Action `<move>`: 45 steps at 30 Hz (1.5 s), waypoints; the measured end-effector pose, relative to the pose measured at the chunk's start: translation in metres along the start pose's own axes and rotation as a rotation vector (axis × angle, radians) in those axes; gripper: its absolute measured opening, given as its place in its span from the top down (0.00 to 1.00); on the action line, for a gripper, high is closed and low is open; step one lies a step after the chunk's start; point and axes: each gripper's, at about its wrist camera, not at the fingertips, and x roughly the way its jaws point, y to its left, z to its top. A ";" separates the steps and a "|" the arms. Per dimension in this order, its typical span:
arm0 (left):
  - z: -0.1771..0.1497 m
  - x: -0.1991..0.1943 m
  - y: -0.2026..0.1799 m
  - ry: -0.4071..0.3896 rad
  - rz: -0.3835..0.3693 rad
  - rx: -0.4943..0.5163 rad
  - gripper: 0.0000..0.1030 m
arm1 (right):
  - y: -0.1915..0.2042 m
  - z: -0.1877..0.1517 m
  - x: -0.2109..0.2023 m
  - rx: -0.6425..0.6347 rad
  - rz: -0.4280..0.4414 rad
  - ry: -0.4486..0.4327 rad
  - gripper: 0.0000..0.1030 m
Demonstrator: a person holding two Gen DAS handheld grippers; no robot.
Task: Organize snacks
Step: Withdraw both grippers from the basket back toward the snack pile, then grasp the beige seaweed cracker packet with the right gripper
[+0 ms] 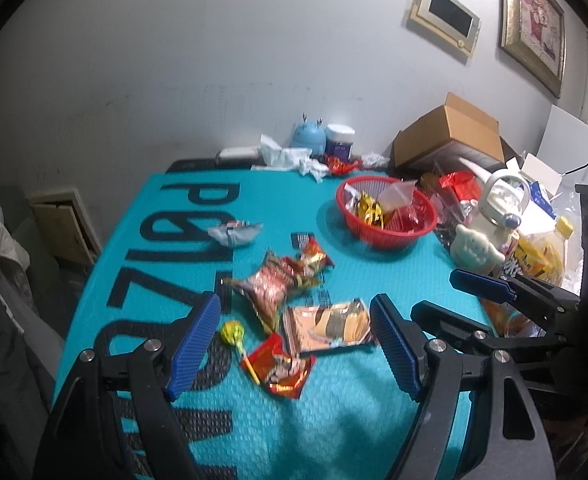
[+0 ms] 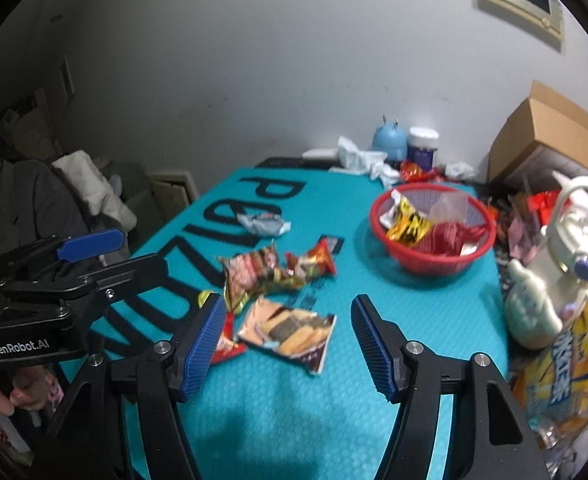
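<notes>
Loose snacks lie on the teal mat (image 1: 334,420): a biscuit packet (image 1: 328,326) (image 2: 287,334), a small red packet (image 1: 283,368), a yellow lollipop (image 1: 233,336), crumpled red-orange packets (image 1: 279,280) (image 2: 269,270) and a silver wrapper (image 1: 233,232) (image 2: 263,224). A red basket (image 1: 390,236) (image 2: 434,264) at the back right holds several snacks. My left gripper (image 1: 294,344) is open and empty, hovering over the biscuit packet and lollipop. My right gripper (image 2: 285,344) is open and empty, above the biscuit packet; it also shows in the left wrist view (image 1: 478,284).
A white kettle (image 1: 490,228) (image 2: 566,264) and yellow snack bags (image 2: 566,380) crowd the right edge. A cardboard box (image 1: 454,136), blue toy (image 1: 308,134), jar (image 1: 340,140) and tissues (image 1: 285,156) line the back by the wall. The table's left edge drops off.
</notes>
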 end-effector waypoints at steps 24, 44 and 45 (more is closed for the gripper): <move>-0.054 0.067 0.040 0.219 -0.005 -0.184 0.26 | -0.002 -0.024 0.078 -0.091 0.014 0.235 0.24; -0.053 0.124 0.038 0.340 -0.056 -0.201 0.26 | -0.006 -0.016 0.126 -0.394 -0.010 0.307 0.12; -0.053 0.125 0.038 0.339 -0.056 -0.199 0.26 | -0.006 -0.014 0.129 -0.407 0.008 0.304 0.11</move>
